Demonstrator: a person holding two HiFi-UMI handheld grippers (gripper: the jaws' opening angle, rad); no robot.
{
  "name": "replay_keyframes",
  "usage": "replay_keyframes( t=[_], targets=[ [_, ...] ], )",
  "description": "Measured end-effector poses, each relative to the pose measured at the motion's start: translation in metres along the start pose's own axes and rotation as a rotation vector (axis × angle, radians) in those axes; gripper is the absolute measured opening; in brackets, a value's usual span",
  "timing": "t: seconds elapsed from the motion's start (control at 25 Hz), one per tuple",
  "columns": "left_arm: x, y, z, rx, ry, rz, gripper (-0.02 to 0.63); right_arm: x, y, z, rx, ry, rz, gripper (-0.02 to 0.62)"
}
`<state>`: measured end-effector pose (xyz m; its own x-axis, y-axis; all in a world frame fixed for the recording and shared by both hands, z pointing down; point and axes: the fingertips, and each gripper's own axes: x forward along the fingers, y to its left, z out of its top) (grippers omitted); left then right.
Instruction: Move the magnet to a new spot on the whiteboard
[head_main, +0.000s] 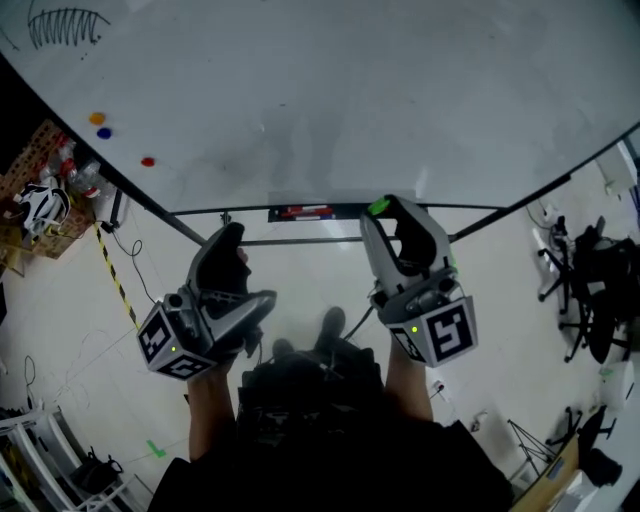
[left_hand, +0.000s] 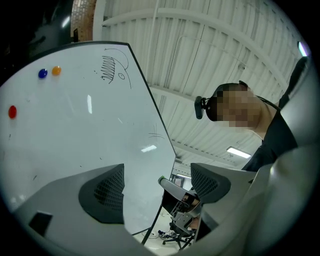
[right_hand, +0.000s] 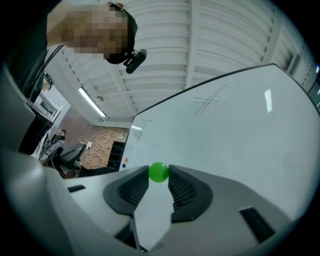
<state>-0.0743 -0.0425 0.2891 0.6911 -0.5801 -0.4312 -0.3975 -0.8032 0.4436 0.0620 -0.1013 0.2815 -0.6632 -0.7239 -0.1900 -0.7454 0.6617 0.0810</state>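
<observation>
The right gripper (right_hand: 159, 176) is clamped on the green magnet (right_hand: 159, 172), near the whiteboard's (head_main: 350, 90) lower edge. The left gripper (left_hand: 157, 182) gapes, empty. A red magnet (head_main: 148, 161), a blue magnet (head_main: 104, 132) and an orange magnet (head_main: 97, 118) sit at the whiteboard's left. Office chairs (head_main: 590, 290) stand to its right on a pale floor (head_main: 500, 290).

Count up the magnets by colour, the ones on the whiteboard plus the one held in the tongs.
orange magnet: 1
blue magnet: 1
red magnet: 1
green magnet: 1
Total: 4
</observation>
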Motion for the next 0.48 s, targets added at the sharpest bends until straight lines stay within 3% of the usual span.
replay_keyframes(
  t=[0.12,0.32,0.48],
  targets=[
    [-0.029,-0.010,0.007,-0.025,-0.015,-0.022,0.414,-0.010,0.034,0.004,-0.033,0.033,-0.018,0.149],
    [-0.055,-0.065,-0.005,-0.046,-0.054,-0.070,0.414,-0.067,0.078,0.028,-0.105,0.030,-0.042,0.149],
    [-0.055,-0.056,-0.004,-0.109,-0.061,-0.082,0.414,-0.066,0.079,0.029,-0.119,0.070,-0.060,0.149]
  ],
)
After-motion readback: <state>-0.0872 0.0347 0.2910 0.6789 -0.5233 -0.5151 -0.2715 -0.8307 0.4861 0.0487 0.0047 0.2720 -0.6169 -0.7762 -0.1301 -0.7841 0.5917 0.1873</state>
